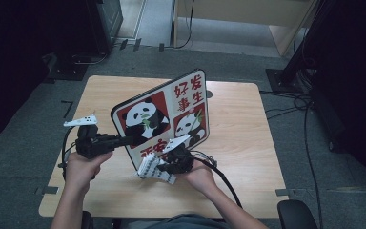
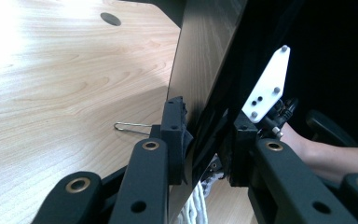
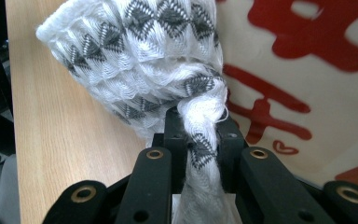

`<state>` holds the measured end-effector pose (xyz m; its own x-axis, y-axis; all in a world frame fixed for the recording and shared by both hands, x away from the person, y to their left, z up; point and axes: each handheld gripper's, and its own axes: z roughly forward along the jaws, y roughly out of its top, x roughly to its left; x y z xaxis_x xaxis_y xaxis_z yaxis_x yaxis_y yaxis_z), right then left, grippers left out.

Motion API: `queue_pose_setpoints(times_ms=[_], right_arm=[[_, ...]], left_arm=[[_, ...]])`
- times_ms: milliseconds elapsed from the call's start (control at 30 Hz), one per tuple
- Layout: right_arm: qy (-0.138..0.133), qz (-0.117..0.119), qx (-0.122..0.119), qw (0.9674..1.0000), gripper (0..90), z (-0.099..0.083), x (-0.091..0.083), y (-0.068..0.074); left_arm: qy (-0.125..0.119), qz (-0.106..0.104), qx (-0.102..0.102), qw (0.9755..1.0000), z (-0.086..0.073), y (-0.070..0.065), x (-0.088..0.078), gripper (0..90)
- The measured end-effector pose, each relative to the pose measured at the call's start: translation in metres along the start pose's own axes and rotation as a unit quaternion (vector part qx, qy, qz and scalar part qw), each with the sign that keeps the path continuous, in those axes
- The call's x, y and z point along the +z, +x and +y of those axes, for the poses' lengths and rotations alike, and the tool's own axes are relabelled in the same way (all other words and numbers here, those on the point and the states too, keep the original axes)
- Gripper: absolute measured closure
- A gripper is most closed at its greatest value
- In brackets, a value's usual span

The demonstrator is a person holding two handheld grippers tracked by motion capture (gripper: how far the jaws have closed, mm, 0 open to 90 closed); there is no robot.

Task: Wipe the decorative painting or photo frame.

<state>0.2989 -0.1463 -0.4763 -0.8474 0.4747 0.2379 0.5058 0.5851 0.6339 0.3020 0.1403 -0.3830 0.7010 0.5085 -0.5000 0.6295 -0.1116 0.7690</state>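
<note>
A square board printed with pandas and red characters stands tilted above the wooden table. My left gripper is shut on its lower left edge. In the left gripper view the jaws clamp the thin board edge-on, its dark back reflecting the table. My right gripper is shut on a white cloth with a grey diamond pattern, low against the board's front near its bottom edge. The right gripper view has the jaws pinching a twisted bunch of the cloth, with the board's face just behind.
A bent metal wire lies on the table behind the board. A round cable hole sits near the table's far edge. Cables trail over the floor at the right, and a dark chair part is at the bottom right.
</note>
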Motion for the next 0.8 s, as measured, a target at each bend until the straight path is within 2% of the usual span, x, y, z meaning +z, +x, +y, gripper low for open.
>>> queue_pose_setpoints(times_ms=[167, 367, 533, 667, 800], right_arm=[[0.002, 0.004, 0.001, 1.0000, 80.7, -0.002, -0.003, 0.001], [-0.007, 0.009, -0.009, 0.9999, 81.3, 0.008, -0.019, 0.008], [-0.015, 0.008, -0.006, 0.9998, 81.4, 0.017, -0.035, 0.009], [-0.019, 0.011, -0.003, 0.9998, 81.4, 0.028, -0.049, 0.008], [-0.024, 0.009, -0.011, 0.9996, 81.3, 0.040, -0.063, 0.008]], left_arm=[[0.001, -0.002, 0.000, 1.0000, 0.000, 0.000, 0.000, 73.9], [0.008, 0.012, 0.001, 0.9999, 0.001, -0.001, 0.000, 71.2], [0.010, 0.015, -0.002, 0.9998, 0.001, 0.001, -0.001, 64.6], [0.016, 0.007, 0.001, 0.9999, 0.001, 0.001, -0.002, 57.7], [0.028, 0.009, 0.010, 0.9995, -0.001, 0.002, -0.003, 50.7]])
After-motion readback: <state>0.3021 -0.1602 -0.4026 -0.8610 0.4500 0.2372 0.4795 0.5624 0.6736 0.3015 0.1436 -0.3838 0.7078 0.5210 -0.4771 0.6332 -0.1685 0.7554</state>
